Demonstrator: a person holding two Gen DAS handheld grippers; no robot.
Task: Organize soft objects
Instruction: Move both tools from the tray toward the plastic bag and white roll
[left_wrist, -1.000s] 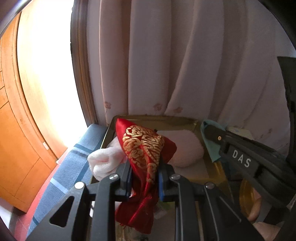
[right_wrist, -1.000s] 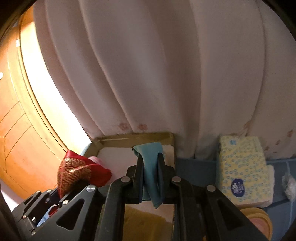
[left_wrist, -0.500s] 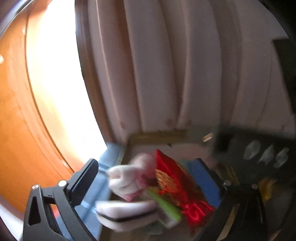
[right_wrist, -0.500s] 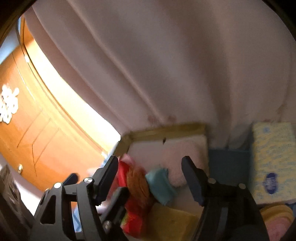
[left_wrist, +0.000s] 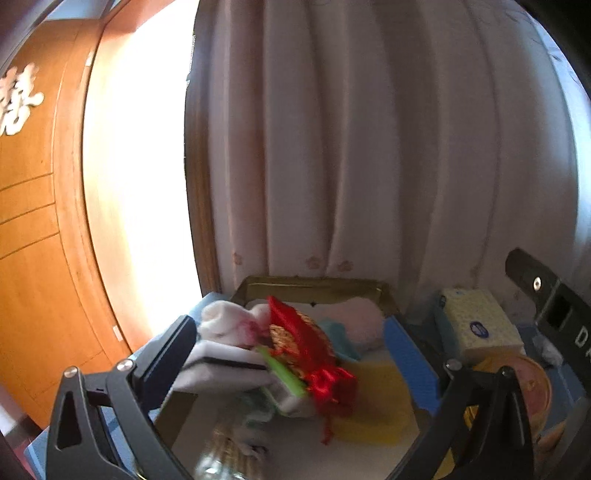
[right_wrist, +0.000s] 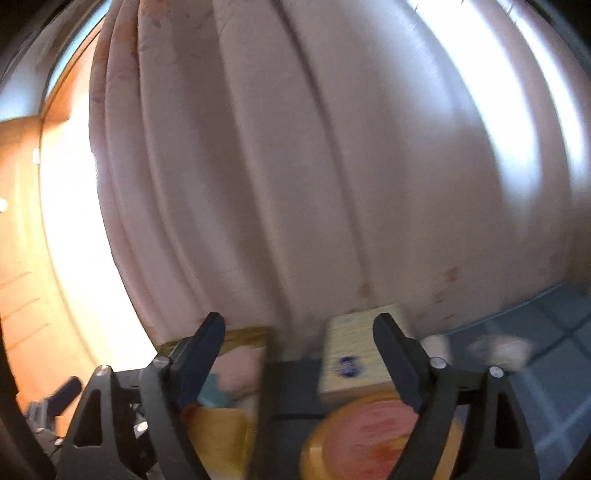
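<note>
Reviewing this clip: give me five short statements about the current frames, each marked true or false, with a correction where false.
1. The left claw is clamped on the red embroidered pouch. False: its jaws stand wide open and the pouch lies loose in the tray.
2. The teal cloth lies in the tray beside the pouch. True.
3. The right claw holds the teal cloth. False: its jaws are open with nothing gripped.
4. A yellow tissue pack sits outside the tray, to its right. True.
5. The tray stands in front of a pale curtain. True.
</note>
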